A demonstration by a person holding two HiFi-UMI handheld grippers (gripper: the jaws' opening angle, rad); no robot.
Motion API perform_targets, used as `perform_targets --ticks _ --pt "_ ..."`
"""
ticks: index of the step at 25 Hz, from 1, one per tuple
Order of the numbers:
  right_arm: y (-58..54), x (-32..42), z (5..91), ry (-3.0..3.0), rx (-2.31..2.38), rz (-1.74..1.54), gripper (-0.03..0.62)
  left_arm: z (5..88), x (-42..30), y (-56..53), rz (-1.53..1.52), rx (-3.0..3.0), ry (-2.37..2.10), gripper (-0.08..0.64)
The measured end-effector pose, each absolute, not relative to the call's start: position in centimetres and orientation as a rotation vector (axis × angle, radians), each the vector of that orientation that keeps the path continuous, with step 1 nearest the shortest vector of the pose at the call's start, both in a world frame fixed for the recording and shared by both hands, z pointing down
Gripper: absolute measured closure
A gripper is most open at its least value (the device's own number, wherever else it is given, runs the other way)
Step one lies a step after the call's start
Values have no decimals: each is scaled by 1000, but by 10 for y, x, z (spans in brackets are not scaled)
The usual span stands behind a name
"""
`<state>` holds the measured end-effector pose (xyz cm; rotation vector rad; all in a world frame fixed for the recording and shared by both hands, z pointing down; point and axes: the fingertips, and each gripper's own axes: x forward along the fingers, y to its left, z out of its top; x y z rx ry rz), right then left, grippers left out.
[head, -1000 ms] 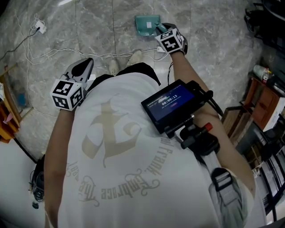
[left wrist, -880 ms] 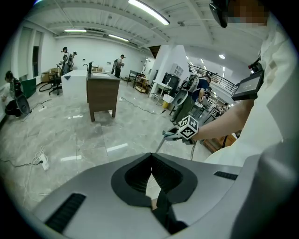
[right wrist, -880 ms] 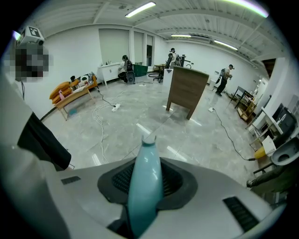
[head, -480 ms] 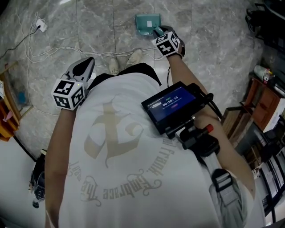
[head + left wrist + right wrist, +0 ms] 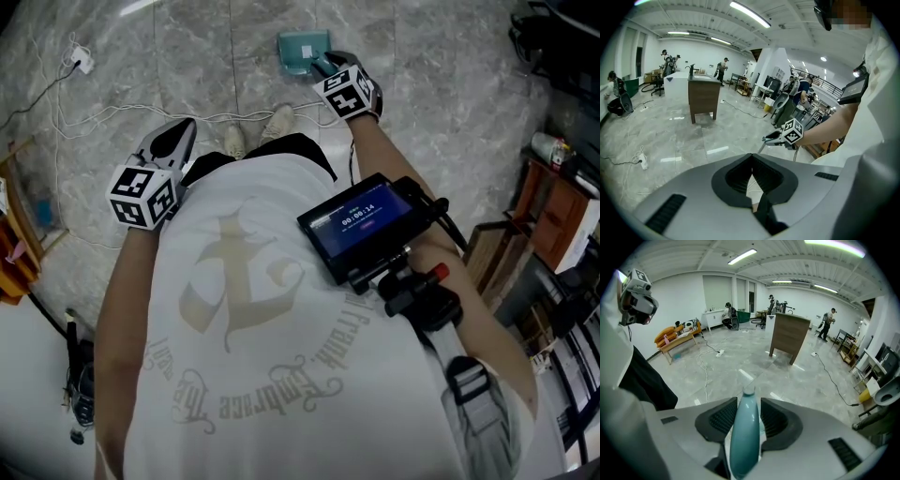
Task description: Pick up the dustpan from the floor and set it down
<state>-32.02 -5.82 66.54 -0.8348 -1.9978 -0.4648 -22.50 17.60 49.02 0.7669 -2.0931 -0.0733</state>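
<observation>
The teal dustpan (image 5: 300, 47) lies flat on the grey marble floor at the top of the head view. Its handle (image 5: 744, 437) runs between the jaws of my right gripper (image 5: 325, 66), which points down at it. Those jaws are opening, with thin gaps showing beside the handle in the right gripper view. My left gripper (image 5: 178, 136) hangs at the person's left side, well away from the dustpan. In the left gripper view, the left gripper (image 5: 751, 157) has its fingertips together and nothing between them.
A white cable (image 5: 103, 114) snakes over the floor to a power strip (image 5: 84, 58) at the upper left. The person's shoes (image 5: 278, 120) stand just short of the dustpan. Wooden furniture (image 5: 553, 202) is on the right, an orange shelf (image 5: 13, 267) on the left.
The right gripper has shifted slightly left along the dustpan handle. The dustpan stays on the floor. The left gripper has not moved.
</observation>
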Motion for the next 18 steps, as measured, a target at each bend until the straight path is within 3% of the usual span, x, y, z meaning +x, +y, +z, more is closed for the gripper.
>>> perform_targets --ticks 15,18 --pt "-71 -329 619 -2127 -729 -362 428 494 -275 168 -70 886 -2099 548" --pt "-69 -325 593 -2187 -699 -334 490 487 -285 174 -67 919 -2122 548"
